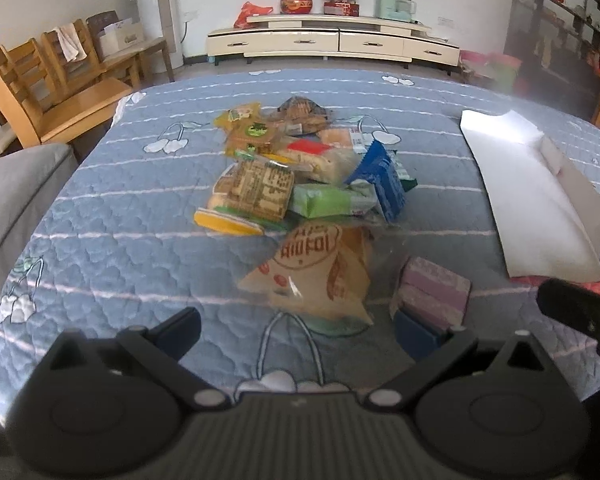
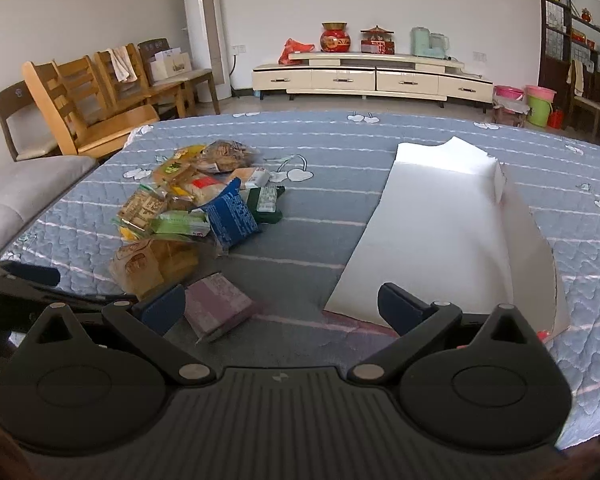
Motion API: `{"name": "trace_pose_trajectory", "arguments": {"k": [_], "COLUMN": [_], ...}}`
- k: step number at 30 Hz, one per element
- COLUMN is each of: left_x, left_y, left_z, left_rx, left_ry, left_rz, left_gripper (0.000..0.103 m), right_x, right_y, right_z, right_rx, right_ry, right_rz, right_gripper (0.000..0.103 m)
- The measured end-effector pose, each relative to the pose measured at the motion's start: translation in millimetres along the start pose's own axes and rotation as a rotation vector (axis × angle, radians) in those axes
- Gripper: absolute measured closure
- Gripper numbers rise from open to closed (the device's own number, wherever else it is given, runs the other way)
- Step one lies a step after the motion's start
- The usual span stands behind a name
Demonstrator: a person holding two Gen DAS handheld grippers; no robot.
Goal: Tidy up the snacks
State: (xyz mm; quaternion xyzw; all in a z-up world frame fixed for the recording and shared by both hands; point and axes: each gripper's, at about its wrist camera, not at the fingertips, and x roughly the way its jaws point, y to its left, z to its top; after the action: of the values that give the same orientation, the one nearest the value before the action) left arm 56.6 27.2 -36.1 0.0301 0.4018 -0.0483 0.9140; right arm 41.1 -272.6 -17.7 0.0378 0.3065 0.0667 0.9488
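A pile of snack packets (image 1: 300, 168) lies on the blue quilted table (image 1: 120, 240); it also shows in the right wrist view (image 2: 196, 200). A tan triangular packet (image 1: 320, 276) and a purple packet (image 1: 436, 292) lie nearest the left gripper (image 1: 304, 332), which is open and empty, with the purple packet by its right finger. The right gripper (image 2: 284, 308) is open and empty; the purple packet (image 2: 220, 308) lies just inside its left finger. A white open box (image 2: 440, 232) lies to the right and also shows in the left wrist view (image 1: 532, 196).
Wooden chairs (image 2: 84, 108) and a grey sofa (image 2: 16, 192) stand left of the table. A cream TV cabinet (image 2: 372, 76) with ornaments stands against the far wall. Coloured buckets (image 2: 536, 104) sit at the right. The right gripper's dark body (image 1: 580, 308) shows at the left view's right edge.
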Motion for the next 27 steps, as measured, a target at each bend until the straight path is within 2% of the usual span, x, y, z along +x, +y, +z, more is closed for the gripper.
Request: {"name": "trace_pose_trajectory", "arguments": {"k": [27], "left_x": [17.2], "left_y": [-5.2], "left_z": [17.5], "left_rx": [0.017], "left_ry": [-0.004], "left_rz": [-0.013], "left_gripper": [0.002], "right_x": [16.6], "right_y": [4.4], "right_z": [4.0], "right_rx": [-0.05], "right_ry": [0.015], "right_rz": [-0.003], "right_gripper": [0.0]}}
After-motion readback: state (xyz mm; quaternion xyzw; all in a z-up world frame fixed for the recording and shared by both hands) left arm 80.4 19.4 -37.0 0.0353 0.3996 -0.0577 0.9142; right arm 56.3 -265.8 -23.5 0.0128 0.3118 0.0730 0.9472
